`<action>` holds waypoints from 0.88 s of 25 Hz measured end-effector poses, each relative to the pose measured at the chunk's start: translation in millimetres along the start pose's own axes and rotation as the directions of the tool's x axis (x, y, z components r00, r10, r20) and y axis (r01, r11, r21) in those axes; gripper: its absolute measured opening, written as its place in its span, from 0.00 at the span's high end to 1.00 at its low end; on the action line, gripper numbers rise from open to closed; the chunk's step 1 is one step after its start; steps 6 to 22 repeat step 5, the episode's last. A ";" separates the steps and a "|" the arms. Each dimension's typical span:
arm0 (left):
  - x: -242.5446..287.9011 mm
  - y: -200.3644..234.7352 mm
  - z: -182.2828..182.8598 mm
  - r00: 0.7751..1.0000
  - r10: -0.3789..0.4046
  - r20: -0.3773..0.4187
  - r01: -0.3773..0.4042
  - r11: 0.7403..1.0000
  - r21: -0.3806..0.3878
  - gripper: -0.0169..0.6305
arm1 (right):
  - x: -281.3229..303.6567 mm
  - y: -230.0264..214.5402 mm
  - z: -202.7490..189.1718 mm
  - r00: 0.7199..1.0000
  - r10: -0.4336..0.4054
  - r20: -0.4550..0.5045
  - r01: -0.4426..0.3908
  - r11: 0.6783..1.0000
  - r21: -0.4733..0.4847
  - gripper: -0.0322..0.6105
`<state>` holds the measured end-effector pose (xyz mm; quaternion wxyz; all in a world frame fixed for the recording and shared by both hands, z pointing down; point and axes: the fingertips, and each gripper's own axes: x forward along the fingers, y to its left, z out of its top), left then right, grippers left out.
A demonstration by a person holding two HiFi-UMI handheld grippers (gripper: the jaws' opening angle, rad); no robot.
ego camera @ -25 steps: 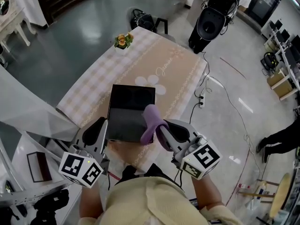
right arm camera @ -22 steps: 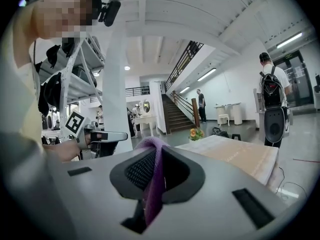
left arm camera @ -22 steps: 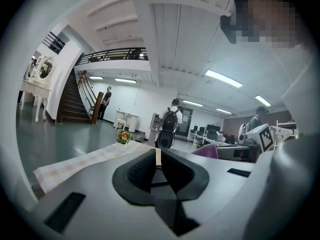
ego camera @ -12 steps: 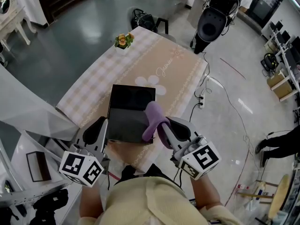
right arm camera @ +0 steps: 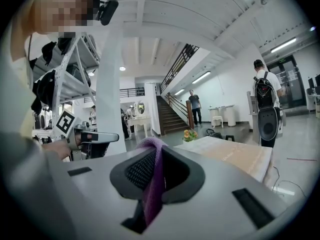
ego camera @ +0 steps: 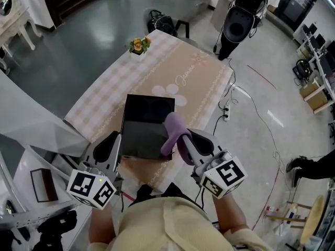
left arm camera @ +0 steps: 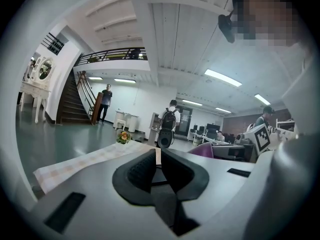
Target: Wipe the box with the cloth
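just nudged the purple cloth a touch farther along the right edge of the black box at the near end of the counter. keeps the right tool clenched on the cloth's lower end. holds the left tool all but clenched on nothing, parked just beside the box's left side as before. looks like mid-wipe, with most of the dark top probably left to cover.

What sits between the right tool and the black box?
The purple cloth, clamped in the right tool, lies against the box's near right edge; the head view shows it.
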<state>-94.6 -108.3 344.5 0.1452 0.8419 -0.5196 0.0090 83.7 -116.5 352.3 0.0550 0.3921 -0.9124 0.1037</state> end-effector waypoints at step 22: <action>0.3 1.5 -3.5 1.000 -0.004 -0.006 0.004 1.000 0.007 0.90 | 3.0 -3.4 -5.3 1.000 -0.016 -0.007 0.016 1.000 0.007 0.88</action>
